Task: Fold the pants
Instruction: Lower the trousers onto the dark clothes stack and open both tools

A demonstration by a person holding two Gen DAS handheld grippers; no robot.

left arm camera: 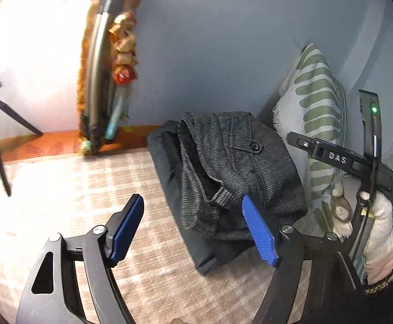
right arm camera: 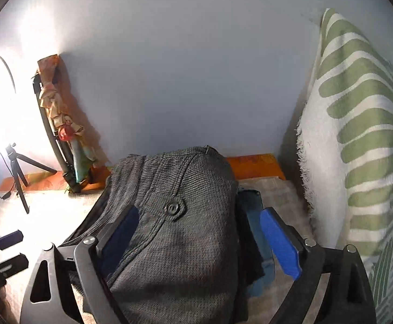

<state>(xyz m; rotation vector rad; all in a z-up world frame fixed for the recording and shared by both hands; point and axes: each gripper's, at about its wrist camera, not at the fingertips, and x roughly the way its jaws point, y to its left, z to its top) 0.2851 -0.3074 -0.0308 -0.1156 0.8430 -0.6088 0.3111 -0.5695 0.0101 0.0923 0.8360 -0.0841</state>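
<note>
Pants (right arm camera: 180,216) between right gripper (right arm camera: 199,232) blades, gloved hand (left arm camera: 369,216) only in left view

One legible marking is found: the raised letters "DAS" on the black body of the right gripper (left arm camera: 337,156), seen in the left wrist view, where a gloved hand (left arm camera: 369,216) holds that tool. No other text, number, brand or sign is readable in either view; the pants (right arm camera: 175,216) carry a plain button with no lettering that can be made out.
</note>
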